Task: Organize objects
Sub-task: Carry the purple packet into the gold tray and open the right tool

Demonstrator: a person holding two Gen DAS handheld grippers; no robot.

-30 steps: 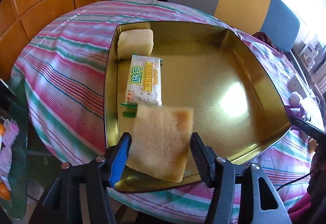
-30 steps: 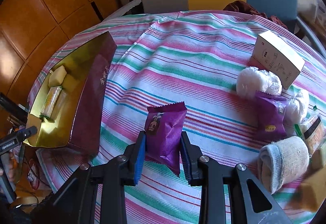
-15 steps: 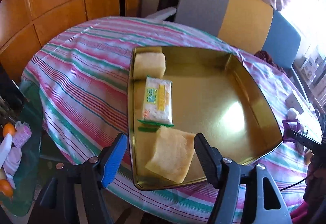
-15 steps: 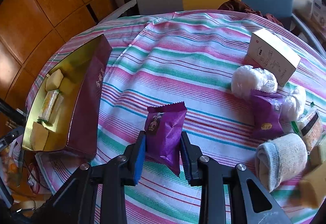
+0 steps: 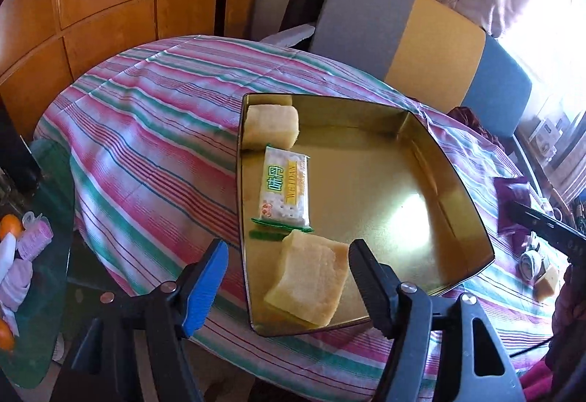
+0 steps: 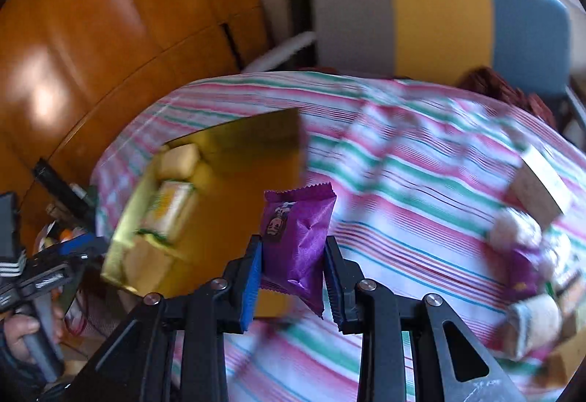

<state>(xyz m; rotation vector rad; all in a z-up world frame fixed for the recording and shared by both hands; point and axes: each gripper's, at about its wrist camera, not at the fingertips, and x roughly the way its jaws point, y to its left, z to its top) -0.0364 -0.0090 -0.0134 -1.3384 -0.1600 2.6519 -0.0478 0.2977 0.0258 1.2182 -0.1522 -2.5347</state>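
A gold tray sits on the striped tablecloth. In it lie a yellow sponge at the near left corner, a Weidan cracker packet and a pale sponge block at the far left. My left gripper is open and empty, pulled back above the near sponge. My right gripper is shut on a purple snack packet and holds it in the air beside the tray. The right wrist view is blurred.
On the right of the table lie a small white box, white balls, another purple packet and a rolled sock. A grey, yellow and blue chair stands behind the table. A glass side table is at the left.
My left gripper let go of the yellow sponge in the tray and drew back, open. My right gripper lifted the purple packet off the cloth and swung it left toward the tray.
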